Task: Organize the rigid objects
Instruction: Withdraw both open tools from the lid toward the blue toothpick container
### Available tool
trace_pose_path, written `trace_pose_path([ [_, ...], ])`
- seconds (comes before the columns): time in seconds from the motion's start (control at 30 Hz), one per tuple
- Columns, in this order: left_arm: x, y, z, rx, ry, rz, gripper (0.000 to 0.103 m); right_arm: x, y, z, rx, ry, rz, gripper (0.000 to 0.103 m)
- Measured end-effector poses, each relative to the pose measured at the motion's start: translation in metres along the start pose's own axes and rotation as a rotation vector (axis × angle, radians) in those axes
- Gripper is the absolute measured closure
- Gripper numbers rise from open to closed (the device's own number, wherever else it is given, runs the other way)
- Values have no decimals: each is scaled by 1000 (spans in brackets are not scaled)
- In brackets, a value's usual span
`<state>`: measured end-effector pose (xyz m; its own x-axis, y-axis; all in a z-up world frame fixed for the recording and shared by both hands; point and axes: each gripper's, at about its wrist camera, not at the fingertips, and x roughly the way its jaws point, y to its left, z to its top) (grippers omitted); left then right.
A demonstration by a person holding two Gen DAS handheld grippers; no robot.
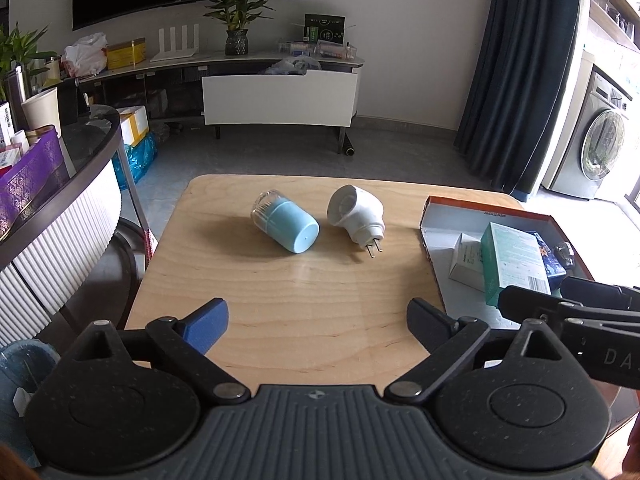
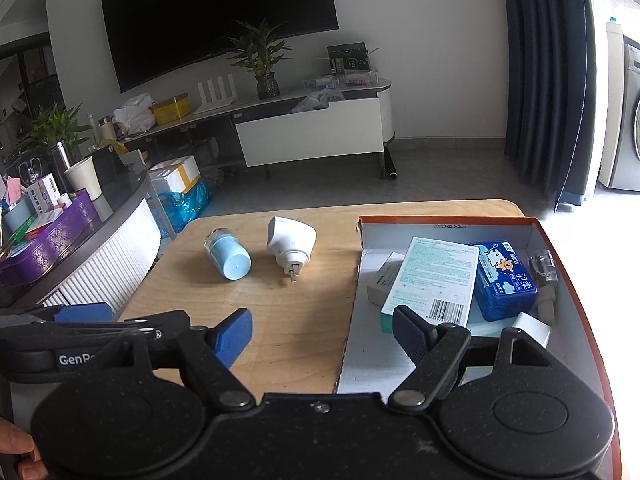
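A light blue toothpick holder with a clear cap [image 1: 286,222] [image 2: 227,254] lies on its side on the wooden table [image 1: 304,312]. A white plug-in device [image 1: 356,212] [image 2: 291,243] lies just to its right, prongs toward me. An orange-rimmed box [image 1: 434,216] [image 2: 362,280] at the table's right holds a teal-and-white carton [image 2: 434,280], a blue tissue pack [image 2: 505,280] and small items. My left gripper [image 1: 318,322] is open and empty near the table's front edge. My right gripper [image 2: 324,334] is open and empty over the box's left wall.
A curved counter with a purple box [image 1: 28,176] stands at the left. A TV stand [image 1: 280,96] with a plant is across the floor. A dark curtain [image 1: 516,72] and a washing machine [image 1: 596,152] are at the right.
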<state>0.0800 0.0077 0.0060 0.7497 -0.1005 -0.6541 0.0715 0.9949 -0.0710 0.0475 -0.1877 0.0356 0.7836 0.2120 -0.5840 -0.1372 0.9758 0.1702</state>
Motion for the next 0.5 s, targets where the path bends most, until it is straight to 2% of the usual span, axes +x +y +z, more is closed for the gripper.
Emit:
trace_pose_path([
  [0.5, 10, 12, 7, -8, 10, 12, 4, 20, 11, 9, -28, 21, 20, 12],
])
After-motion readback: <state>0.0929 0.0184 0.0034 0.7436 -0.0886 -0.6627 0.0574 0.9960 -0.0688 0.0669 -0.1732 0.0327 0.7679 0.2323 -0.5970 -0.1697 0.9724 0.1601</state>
